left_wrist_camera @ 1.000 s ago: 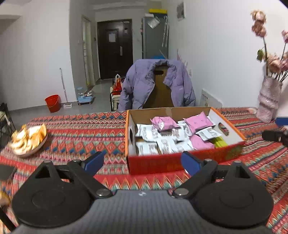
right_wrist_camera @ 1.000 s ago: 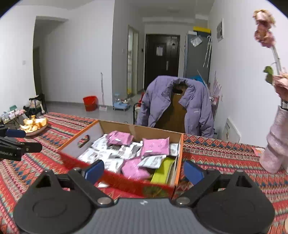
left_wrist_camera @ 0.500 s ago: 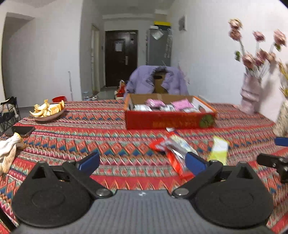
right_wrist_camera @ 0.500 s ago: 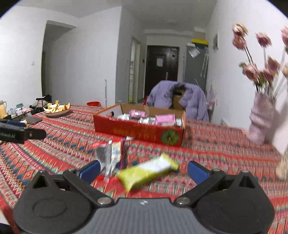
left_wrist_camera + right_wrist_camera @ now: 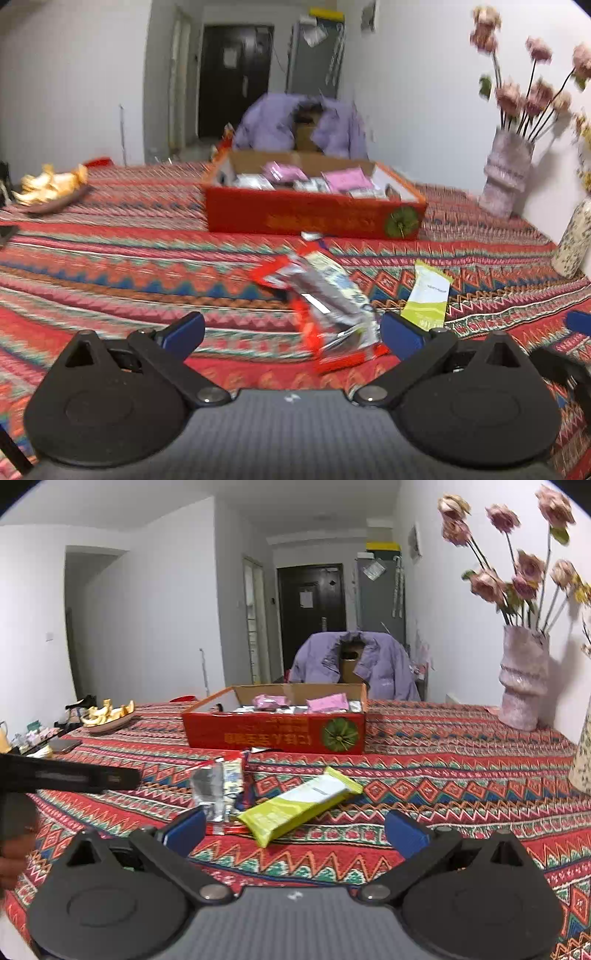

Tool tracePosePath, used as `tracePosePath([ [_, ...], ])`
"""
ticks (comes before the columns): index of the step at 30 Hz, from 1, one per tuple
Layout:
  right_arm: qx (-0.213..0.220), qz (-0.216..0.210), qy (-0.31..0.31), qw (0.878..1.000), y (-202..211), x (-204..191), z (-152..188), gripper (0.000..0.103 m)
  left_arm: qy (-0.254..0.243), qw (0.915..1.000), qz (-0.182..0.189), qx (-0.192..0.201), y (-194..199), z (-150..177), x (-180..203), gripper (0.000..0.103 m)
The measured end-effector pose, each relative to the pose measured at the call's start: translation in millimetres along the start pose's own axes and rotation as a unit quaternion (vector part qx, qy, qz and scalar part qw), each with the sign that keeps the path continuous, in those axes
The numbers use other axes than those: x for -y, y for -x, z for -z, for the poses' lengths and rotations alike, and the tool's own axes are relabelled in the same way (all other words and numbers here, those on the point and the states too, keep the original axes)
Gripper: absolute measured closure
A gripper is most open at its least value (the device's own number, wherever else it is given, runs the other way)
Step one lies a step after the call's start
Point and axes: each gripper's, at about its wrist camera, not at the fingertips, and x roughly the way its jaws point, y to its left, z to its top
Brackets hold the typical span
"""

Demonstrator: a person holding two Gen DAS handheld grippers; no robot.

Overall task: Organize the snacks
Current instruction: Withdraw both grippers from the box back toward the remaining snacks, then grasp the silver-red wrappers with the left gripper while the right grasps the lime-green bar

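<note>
A red cardboard box [image 5: 310, 216] holding several pink and white snack packets stands mid-table; it also shows in the right wrist view [image 5: 275, 731]. A red-and-silver snack bag [image 5: 325, 306] lies in front of it, just ahead of my open, empty left gripper [image 5: 291, 330]. A yellow-green snack bar [image 5: 428, 293] lies to its right. In the right wrist view the bar [image 5: 299, 806] lies just ahead of my open, empty right gripper [image 5: 293, 830], with the silver bag [image 5: 218, 788] at its left.
The table has a red patterned cloth [image 5: 443, 775]. A pink vase of flowers [image 5: 522, 686] and a speckled vase [image 5: 574, 242] stand at the right. A plate of peels [image 5: 51, 186] sits far left. A chair with a purple jacket [image 5: 354, 664] stands behind the box.
Both grippers have pulled back from over the box to the near side of the table, lower down. The loose bag and the bar have come into view in front of them.
</note>
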Motion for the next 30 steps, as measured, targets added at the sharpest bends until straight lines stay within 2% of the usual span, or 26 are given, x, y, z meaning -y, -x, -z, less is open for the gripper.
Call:
tracePosePath([
  [2, -0.003, 0.008, -0.002, 1.000, -3, 6, 0, 0.000, -0.002, 0.9999, -0.009, -0.011, -27, -7, 12, 0.000],
  [4, -0.004, 0.014, -0.008, 1.000, -6, 11, -1, 0.000, -0.004, 0.9999, -0.017, -0.002, -52, -13, 24, 0.000],
  [7, -0.012, 0.021, -0.017, 1.000, -12, 20, -2, 0.000, -0.051, 0.9980, -0.037, -0.003, -85, -17, 42, 0.000],
  [9, -0.022, 0.025, -0.022, 0.999, -20, 26, -2, 0.000, -0.057, 0.9970, -0.051, -0.011, -102, -18, 47, 0.000],
  [12, -0.042, 0.008, -0.041, 0.998, -39, 34, -3, 0.000, -0.058, 0.9959, -0.066, -0.023, -118, -14, 45, 0.000],
  [15, -0.059, -0.038, -0.100, 0.992, -64, 45, -6, 0.000, -0.069, 0.9959, -0.053, -0.025, -113, -6, 35, 0.000],
  [17, -0.066, -0.054, -0.122, 0.989, -83, 48, -7, 0.000, -0.071, 0.9962, -0.039, -0.032, -103, -1, 20, 0.000],
  [19, -0.078, -0.065, -0.132, 0.986, -107, 48, -12, 0.001, -0.082, 0.9954, -0.040, -0.028, -92, 5, 5, 0.001],
  [21, -0.089, -0.078, -0.128, 0.985, -131, 45, -17, 0.005, -0.095, 0.9943, -0.045, -0.019, -82, 8, -6, 0.001],
  [24, -0.112, -0.074, -0.114, 0.984, -169, 33, -24, 0.015, -0.108, 0.9937, -0.026, -0.016, -76, 4, -15, 0.001],
  [26, -0.110, -0.071, -0.085, 0.988, -183, 22, -27, 0.016, -0.103, 0.9945, -0.011, -0.012, -76, -1, -14, 0.002],
  [30, -0.111, -0.072, -0.024, 0.991, -193, 0, -30, 0.025, -0.096, 0.9950, 0.024, 0.007, -75, -3, -10, 0.008],
])
